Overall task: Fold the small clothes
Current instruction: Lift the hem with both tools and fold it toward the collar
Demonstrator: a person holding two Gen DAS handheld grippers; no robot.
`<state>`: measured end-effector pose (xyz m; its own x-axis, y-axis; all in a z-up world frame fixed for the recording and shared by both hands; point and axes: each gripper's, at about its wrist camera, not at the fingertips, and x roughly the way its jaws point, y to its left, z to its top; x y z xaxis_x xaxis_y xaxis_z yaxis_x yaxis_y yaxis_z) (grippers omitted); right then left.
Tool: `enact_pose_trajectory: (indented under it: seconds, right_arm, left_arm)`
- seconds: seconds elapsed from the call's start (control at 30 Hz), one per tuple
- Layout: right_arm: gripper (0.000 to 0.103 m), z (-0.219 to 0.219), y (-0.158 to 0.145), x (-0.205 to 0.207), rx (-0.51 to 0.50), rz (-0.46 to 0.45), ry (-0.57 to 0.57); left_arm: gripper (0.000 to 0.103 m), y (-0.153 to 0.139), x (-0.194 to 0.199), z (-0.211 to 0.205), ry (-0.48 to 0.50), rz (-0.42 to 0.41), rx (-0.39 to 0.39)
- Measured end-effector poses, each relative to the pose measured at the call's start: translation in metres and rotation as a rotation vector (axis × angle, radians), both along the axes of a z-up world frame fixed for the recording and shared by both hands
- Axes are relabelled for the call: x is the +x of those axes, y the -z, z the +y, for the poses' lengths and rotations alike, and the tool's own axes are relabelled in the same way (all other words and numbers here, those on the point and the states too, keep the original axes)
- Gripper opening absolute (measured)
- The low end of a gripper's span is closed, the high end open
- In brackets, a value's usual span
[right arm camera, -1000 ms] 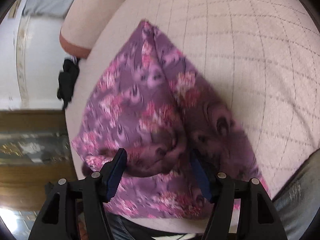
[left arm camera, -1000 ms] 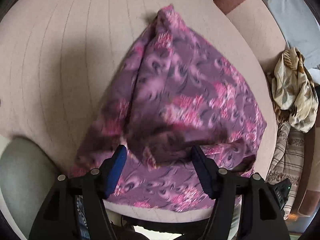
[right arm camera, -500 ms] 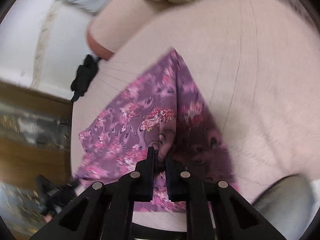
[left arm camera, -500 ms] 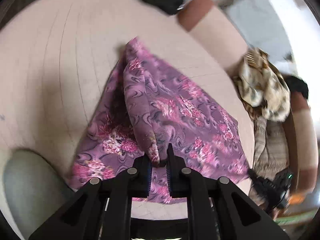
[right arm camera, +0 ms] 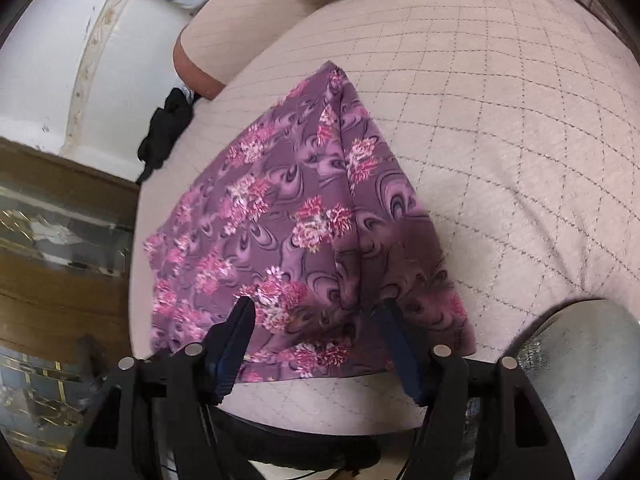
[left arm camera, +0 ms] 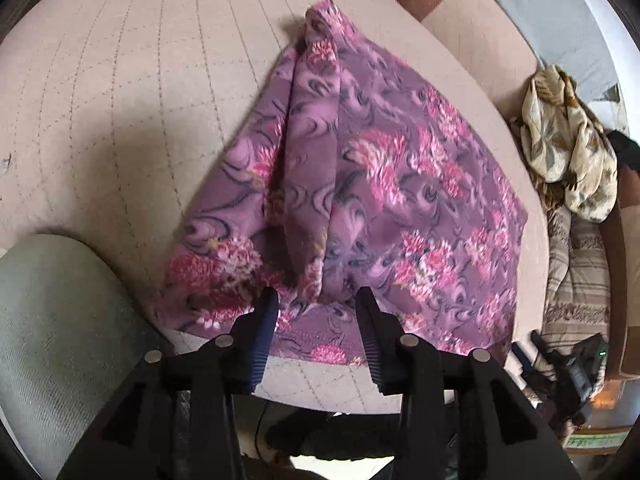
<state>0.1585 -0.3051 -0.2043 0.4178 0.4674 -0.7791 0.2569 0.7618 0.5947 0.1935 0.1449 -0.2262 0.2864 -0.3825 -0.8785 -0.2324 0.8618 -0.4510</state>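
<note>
The purple floral garment [left arm camera: 380, 184] lies on the quilted beige cushion [left arm camera: 120, 100], folded to a rough triangle with its narrow tip at the far end and its wide hem at the near edge. A raised fold ridge runs lengthwise from the tip toward the hem.

Left gripper [left arm camera: 318, 312]: fingers apart, one on each side of the near end of the ridge. The fabric bunches between them; whether either pad touches the cloth cannot be told from this view.

Right gripper [right arm camera: 316, 320]: fingers wide apart, straddling the near end of the same ridge in the right wrist view [right arm camera: 304, 216]. The cloth between them lies in shadow and is not clamped.

Surroundings:
- A grey-green rounded object [left arm camera: 52, 320] sits just beside the near left corner of the garment.
- A cream patterned cloth [left arm camera: 568, 148] is heaped past the right edge of the cushion, well apart from the garment.
- A black item [right arm camera: 168, 128] rests at the cushion's far left edge in the right wrist view.
</note>
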Motion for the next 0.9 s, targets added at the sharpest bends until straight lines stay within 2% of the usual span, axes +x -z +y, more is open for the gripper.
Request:
enact_pose_trajectory:
  seconds: [0.07, 0.1, 0.17, 0.2, 0.23, 0.27, 0.43, 0.5, 0.57, 0.63, 0.67, 0.73, 0.8, 0.9]
  right_arm:
    - [0.064, 0.008, 0.013, 0.004, 0.009, 0.038, -0.008]
    - [0.055, 0.013, 0.020, 0.008, 0.003, 0.055, -0.013]
    - [0.050, 0.018, 0.031, 0.018, -0.020, 0.073, -0.029]
    - [0.041, 0.021, 0.033, 0.023, -0.048, 0.080, -0.028]
    - [0.021, 0.023, 0.031, 0.025, -0.074, 0.081, -0.034]
    - [0.009, 0.027, 0.026, 0.029, -0.121, 0.076, -0.054]
    - [0.008, 0.010, -0.025, 0.023, -0.119, -0.032, -0.030]
    - [0.008, 0.003, -0.043, 0.012, -0.140, -0.064, -0.030]
    - [0.008, 0.002, -0.036, 0.010, -0.159, -0.043, -0.036]
    - [0.008, 0.003, -0.013, 0.017, -0.170, -0.003, -0.041]
    - [0.008, 0.001, 0.001, 0.020, -0.144, 0.027, -0.031]
    - [0.008, 0.001, 0.010, 0.024, -0.125, 0.047, -0.008]
    - [0.008, 0.005, 0.000, 0.026, -0.229, 0.008, -0.019]
    - [0.008, 0.012, 0.010, 0.038, -0.304, 0.042, -0.051]
  left_arm:
    - [0.038, 0.001, 0.004, 0.006, -0.022, 0.011, -0.013]
    - [0.038, 0.003, 0.004, 0.004, -0.028, 0.014, -0.016]
    - [0.038, 0.004, 0.013, 0.004, -0.028, 0.012, -0.012]
    - [0.035, 0.006, 0.016, 0.001, -0.025, 0.014, -0.005]
    - [0.026, 0.008, 0.019, 0.000, -0.023, 0.022, 0.010]
    - [0.012, 0.008, 0.020, -0.002, -0.019, 0.021, 0.008]
    - [0.012, -0.027, 0.001, -0.008, 0.055, -0.069, 0.002]
    - [0.012, -0.029, -0.004, -0.014, 0.089, -0.082, 0.050]
    - [0.012, -0.013, 0.001, -0.020, 0.112, -0.061, 0.105]
    - [0.011, 0.008, 0.008, -0.021, 0.093, -0.006, 0.133]
    - [0.011, 0.010, 0.008, -0.020, 0.079, 0.008, 0.116]
    - [0.011, -0.002, 0.005, -0.023, 0.096, -0.038, 0.117]
    - [0.012, -0.006, 0.005, -0.026, 0.129, -0.053, 0.136]
    - [0.012, 0.005, 0.009, -0.025, 0.138, -0.007, 0.131]
